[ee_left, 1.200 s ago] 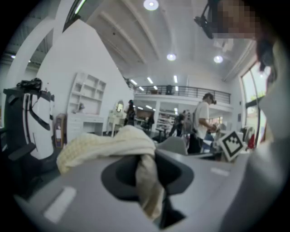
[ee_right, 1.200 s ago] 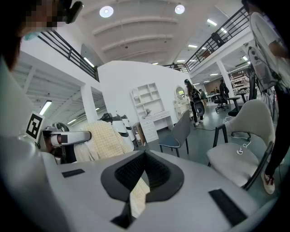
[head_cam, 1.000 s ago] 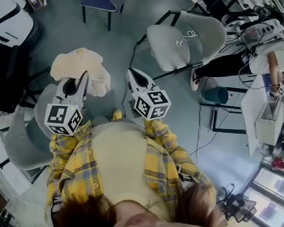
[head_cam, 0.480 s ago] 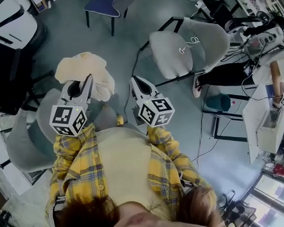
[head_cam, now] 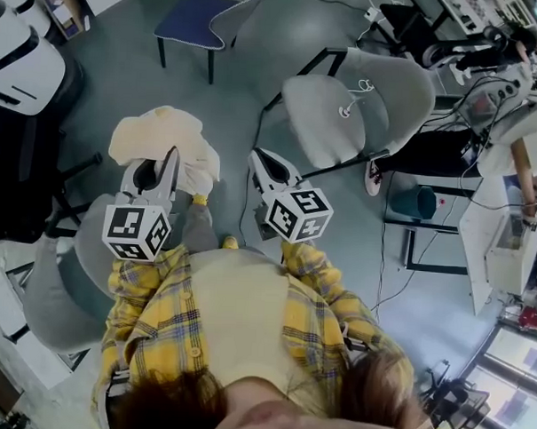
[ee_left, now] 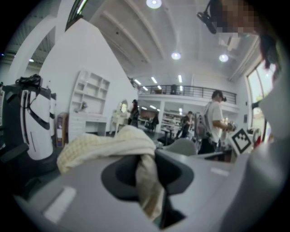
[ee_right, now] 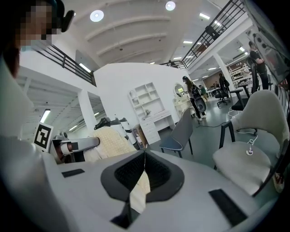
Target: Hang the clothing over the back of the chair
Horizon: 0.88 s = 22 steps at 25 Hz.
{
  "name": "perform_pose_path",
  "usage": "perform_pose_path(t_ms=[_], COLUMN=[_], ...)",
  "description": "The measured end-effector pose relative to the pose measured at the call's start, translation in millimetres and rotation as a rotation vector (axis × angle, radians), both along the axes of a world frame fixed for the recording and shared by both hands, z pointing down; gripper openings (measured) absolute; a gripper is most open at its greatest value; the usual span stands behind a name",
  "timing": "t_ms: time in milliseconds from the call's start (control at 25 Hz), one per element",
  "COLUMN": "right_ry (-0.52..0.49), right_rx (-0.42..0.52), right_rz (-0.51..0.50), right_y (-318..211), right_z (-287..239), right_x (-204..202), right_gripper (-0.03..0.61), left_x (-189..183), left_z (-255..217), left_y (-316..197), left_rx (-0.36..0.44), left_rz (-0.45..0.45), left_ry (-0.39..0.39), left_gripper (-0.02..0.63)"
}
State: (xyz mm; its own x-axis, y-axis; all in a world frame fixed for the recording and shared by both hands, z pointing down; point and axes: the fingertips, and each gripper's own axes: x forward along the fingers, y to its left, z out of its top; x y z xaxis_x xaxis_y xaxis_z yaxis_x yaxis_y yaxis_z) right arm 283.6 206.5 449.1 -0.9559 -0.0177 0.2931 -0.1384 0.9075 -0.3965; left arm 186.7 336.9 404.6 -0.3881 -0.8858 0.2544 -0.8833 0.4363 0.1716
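**Operator:** Fingers (ee_left: 118, 177) of the left gripper (head_cam: 164, 160): state?

**Inspector:** Pinching a fold of the cream waffle-knit garment (head_cam: 161, 133). The fold runs down between the dark pads. The bulk is bunched over and ahead of the tips, held in the air. As far as the head view shows, it touches no chair.

**Operator:** Right gripper (ee_right: 145, 163)?

**Inspector:** Fingers (ee_right: 129, 174) pressed together, pad against pad. A pale strip shows in the slot below the pads; whether it is cloth caught there cannot be determined. In the head view this gripper stands beside the garment, apart from it.

**Operator:** Task progress?

**Inspector:** By judgement, early to middle.
- Done: the garment is lifted and in hand.
- Remaining: the whole of the hanging. No chair back carries cloth.
- Candidate chairs: the grey moulded shell chair (head_cam: 52, 289) below the left gripper, and the second grey shell chair on a black metal frame (head_cam: 398, 90) ahead to the right. Which one is the target cannot be told.

**Operator:** Materials and shapes?

**Inspector:**
- Garment: a soft, thick, open-textured knit. It is limp and gathers into rounded folds. It should drape readily but may slide on a smooth edge.
- Chairs: rigid, smooth, curved one-piece shells with a rounded top edge.
- A thin white cable (head_cam: 352, 79) lies on the seat of the chair ahead.
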Motion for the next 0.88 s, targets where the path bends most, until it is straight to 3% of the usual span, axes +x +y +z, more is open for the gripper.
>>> perform_pose_path(t_ms=[880], right_ry=[0.035], right_rx=[0.016], right_rz=[0.025], right_y=[-35], right_z=[-5], right_x=[-202], right_gripper=[0.015], left_x=[-186], left_z=[-8], left_y=[-41], left_rx=[0.016], left_rz=[0.09], left_ry=[0.0], left_gripper=[0.081])
